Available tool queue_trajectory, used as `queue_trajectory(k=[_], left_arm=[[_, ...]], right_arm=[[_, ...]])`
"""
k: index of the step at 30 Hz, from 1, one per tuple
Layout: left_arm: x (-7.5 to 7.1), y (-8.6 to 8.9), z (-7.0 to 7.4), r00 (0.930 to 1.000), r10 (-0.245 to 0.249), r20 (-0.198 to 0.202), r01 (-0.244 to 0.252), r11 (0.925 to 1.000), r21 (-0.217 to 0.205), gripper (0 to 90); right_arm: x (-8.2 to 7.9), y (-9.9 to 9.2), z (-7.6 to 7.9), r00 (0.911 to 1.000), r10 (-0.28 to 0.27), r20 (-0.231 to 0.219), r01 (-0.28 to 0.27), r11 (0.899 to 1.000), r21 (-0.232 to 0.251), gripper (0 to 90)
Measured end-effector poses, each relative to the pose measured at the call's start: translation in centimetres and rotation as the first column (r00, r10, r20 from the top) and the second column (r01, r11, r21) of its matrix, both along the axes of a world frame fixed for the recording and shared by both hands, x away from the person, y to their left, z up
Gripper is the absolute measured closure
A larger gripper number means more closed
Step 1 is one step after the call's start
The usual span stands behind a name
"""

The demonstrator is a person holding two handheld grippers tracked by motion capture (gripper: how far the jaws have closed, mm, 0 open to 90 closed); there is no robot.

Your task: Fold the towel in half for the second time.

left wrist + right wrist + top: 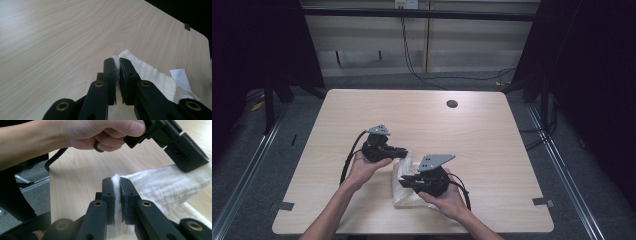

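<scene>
Cloth [404,182]: white, on the table [492,135] near its front edge, about 6 o'clock from the dark hole [452,104] at the far side. Left gripper [117,65] pinches one corner, jaws nearly together on the fabric. Right gripper [117,185] clamps another edge likewise. Left sits at 10 o'clock from right, near each other, cloth stretched between them.

A white, crinkle-textured cotton cloth [404,186] lies folded on the near middle of the light wooden table [492,130]. Two of its edges are lifted off the surface, one stretched up taut, and a white label [180,78] shows at one end.
</scene>
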State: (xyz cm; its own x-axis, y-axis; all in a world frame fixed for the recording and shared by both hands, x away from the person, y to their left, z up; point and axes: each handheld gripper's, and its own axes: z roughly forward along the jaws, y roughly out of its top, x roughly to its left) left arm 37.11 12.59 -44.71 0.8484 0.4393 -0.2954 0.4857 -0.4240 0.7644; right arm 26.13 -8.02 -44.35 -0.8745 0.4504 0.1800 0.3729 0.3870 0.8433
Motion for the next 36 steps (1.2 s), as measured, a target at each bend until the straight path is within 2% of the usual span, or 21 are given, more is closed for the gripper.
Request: queue_trajectory(k=[3, 6, 12, 19, 21, 24, 27, 34, 36], left_arm=[[0.0, -0.2, -0.1, 1.0000, 0.003, 0.005, -0.003, 1.0000, 0.002, 84.4], [0.1, -0.4, -0.1, 1.0000, 0.000, -0.002, 0.000, 1.0000, 0.005, 84.3], [0.3, -1.5, -0.5, 1.0000, -0.009, 0.005, 0.008, 0.9992, 0.040, 84.6], [0.1, -2.4, -0.6, 1.0000, -0.005, 0.007, 0.005, 0.9999, 0.013, 84.8], [0.1, -2.6, -0.6, 0.9998, -0.017, 0.012, 0.016, 0.9996, 0.023, 84.7], [0.3, -3.0, -1.0, 0.9998, -0.018, -0.008, 0.019, 0.9991, 0.038, 84.8], [0.6, -3.3, -1.5, 0.9995, -0.020, -0.024, 0.021, 0.9993, 0.031, 84.7], [0.7, -4.5, -2.9, 0.9980, -0.021, -0.059, 0.024, 0.9988, 0.042, 83.9], [0.7, -4.8, -3.4, 0.9973, -0.033, -0.066, 0.037, 0.9981, 0.050, 83.1]], right_arm=[[0.2, -0.6, -0.1, 0.9998, -0.015, -0.016, 0.015, 1.000, 0.023, 83.3], [0.3, -0.9, -0.1, 0.9998, -0.020, -0.007, 0.020, 1.000, 0.018, 83.3], [0.1, -1.8, -0.2, 0.9994, -0.034, -0.002, 0.034, 0.999, 0.001, 83.2], [-0.5, -2.3, -0.2, 0.9978, -0.065, 0.013, 0.065, 0.997, -0.031, 83.2], [-0.6, -2.5, -0.2, 0.9976, -0.068, 0.015, 0.068, 0.997, -0.034, 83.2], [-0.6, -2.8, -0.5, 0.9972, -0.075, 0.007, 0.075, 0.996, -0.047, 83.2], [-0.7, -3.0, -0.9, 0.9966, -0.082, 0.004, 0.082, 0.994, -0.066, 83.0], [-0.9, -3.8, -2.0, 0.9922, -0.123, -0.019, 0.122, 0.990, -0.068, 81.0], [-1.0, -4.0, -2.6, 0.9915, -0.127, -0.028, 0.124, 0.988, -0.096, 80.8]])
